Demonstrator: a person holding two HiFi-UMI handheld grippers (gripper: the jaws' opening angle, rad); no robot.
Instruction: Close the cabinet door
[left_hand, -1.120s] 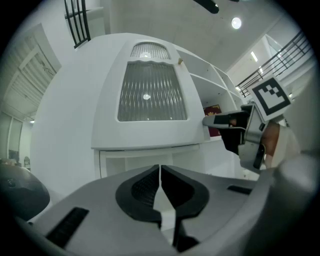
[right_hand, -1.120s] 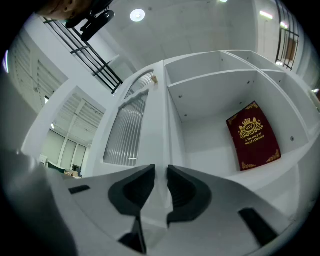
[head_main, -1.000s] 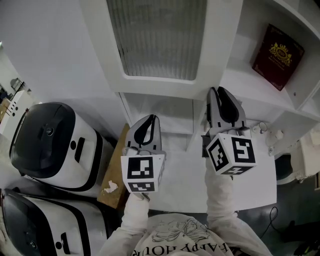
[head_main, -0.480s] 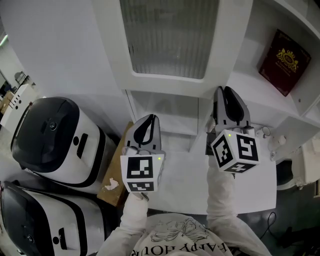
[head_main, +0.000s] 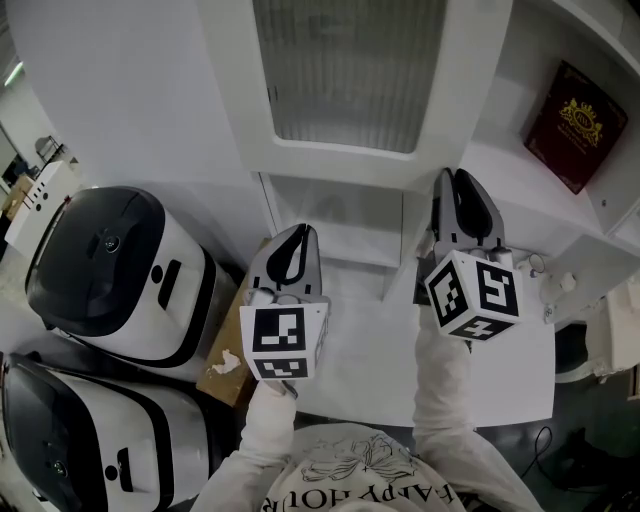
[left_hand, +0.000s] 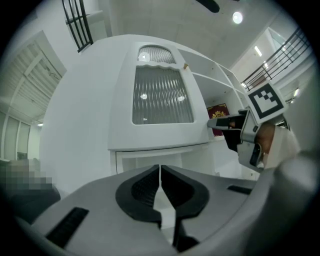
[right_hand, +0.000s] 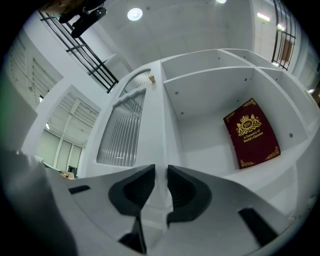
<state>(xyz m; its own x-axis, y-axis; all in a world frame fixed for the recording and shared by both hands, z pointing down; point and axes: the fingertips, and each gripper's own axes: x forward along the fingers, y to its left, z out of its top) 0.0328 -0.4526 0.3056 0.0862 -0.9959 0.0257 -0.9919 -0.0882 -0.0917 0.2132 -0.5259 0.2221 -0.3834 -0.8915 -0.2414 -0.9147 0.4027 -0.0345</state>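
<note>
Facing us almost square-on, the cabinet door, white-framed around a ribbed glass pane, stands just left of the open shelves, where a red book leans against the back wall. Its lower edge seems to hang out in front of the recessed panel beneath it, so we judge the door to be not yet fully home, though none of our views shows the gap at the frame plainly enough to be sure. The right gripper is the nearer one: its tips are up at the door's lower corner on the shelf side, and we cannot tell whether they touch it. In the right gripper view its jaws are drawn almost together, with only a thin slit between them and nothing in it. The left gripper hangs lower and to the left, apart from the door, its jaws pressed together on nothing. As we read it, the closing push is what remains, with the door's free edge to be carried in until it sits flush. Below both grippers lies the white counter, and at our left stand two black-and-white appliances beside a scrap of brown cardboard.
</note>
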